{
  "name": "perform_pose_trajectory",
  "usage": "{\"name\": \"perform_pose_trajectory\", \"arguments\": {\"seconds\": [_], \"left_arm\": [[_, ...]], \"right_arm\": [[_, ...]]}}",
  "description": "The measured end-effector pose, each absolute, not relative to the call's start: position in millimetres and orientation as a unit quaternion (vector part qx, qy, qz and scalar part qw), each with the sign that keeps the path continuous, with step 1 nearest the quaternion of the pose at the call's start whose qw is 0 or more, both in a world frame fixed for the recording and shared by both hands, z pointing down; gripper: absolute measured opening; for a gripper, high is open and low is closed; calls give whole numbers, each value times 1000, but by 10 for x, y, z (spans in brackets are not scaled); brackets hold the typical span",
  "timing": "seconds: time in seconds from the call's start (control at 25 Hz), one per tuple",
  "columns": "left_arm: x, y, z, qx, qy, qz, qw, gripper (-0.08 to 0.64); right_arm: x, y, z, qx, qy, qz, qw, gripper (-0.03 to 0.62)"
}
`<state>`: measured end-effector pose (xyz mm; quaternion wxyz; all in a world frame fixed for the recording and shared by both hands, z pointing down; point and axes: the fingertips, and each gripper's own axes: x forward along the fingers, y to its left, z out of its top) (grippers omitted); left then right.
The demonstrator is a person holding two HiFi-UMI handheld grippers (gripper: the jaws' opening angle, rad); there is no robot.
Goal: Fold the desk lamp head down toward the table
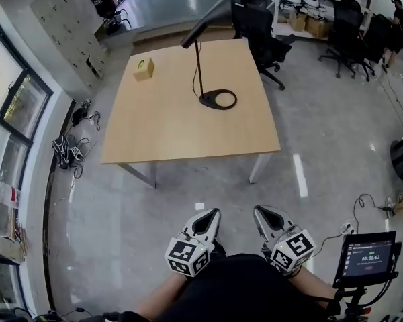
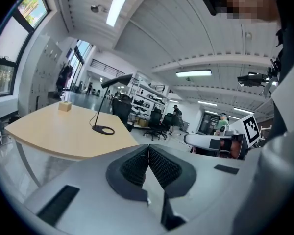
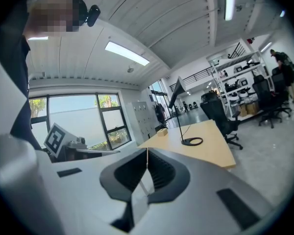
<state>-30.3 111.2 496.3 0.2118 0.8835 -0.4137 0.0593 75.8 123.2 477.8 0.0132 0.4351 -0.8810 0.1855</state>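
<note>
In the head view the lamp (image 1: 199, 69) stands on the far half of the table (image 1: 161, 129), well apart from the left gripper (image 1: 213, 212) and right gripper (image 1: 259, 210), which are low by the person's body, short of the near edge, both closed on nothing; the step in hand looks like the approach, and it would go best by stepping up to the table, parting one pair of jaws, steadying the base (image 1: 205, 100) with one gripper and pressing the head (image 1: 205, 20) down near its free end with the other, slowly, since so slim a lamp may tip or slide; the top is pale, smooth and matt on white legs, the lamp is black with a thin straight stem, a flat open ring for a base and a long bar head slanting upward, and a small yellowish box (image 1: 144, 68) sits further left. In the left gripper view the black ribbed pads meet in a V with nothing between them; the lamp (image 2: 99, 112) is far ahead on the table (image 2: 49, 131). In the right gripper view the pads likewise press together, empty; the lamp (image 3: 179, 114) shows distant, its head raised.
</note>
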Motion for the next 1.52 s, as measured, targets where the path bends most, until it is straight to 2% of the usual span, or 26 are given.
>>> {"name": "perform_pose_trajectory", "arguments": {"seconds": [0.32, 0.64, 1.04, 1.36, 1.52], "left_arm": [[-746, 329, 4959, 891, -398, 40, 214, 3], [-1025, -4, 5137, 889, -390, 41, 237, 3], [-954, -526, 5267, 875, -409, 61, 253, 3], [-857, -1052, 5117, 865, -447, 60, 219, 3], [-561, -1455, 5018, 858, -466, 62, 205, 3]], "right_arm": [[284, 510, 4750, 448, -878, 167, 35, 5], [-1, 197, 4850, 451, -873, 179, 55, 5], [74, -387, 5015, 432, -876, 207, 57, 5], [223, -1020, 4890, 405, -894, 187, 31, 5], [536, -1527, 4762, 392, -903, 171, 25, 5]]}}
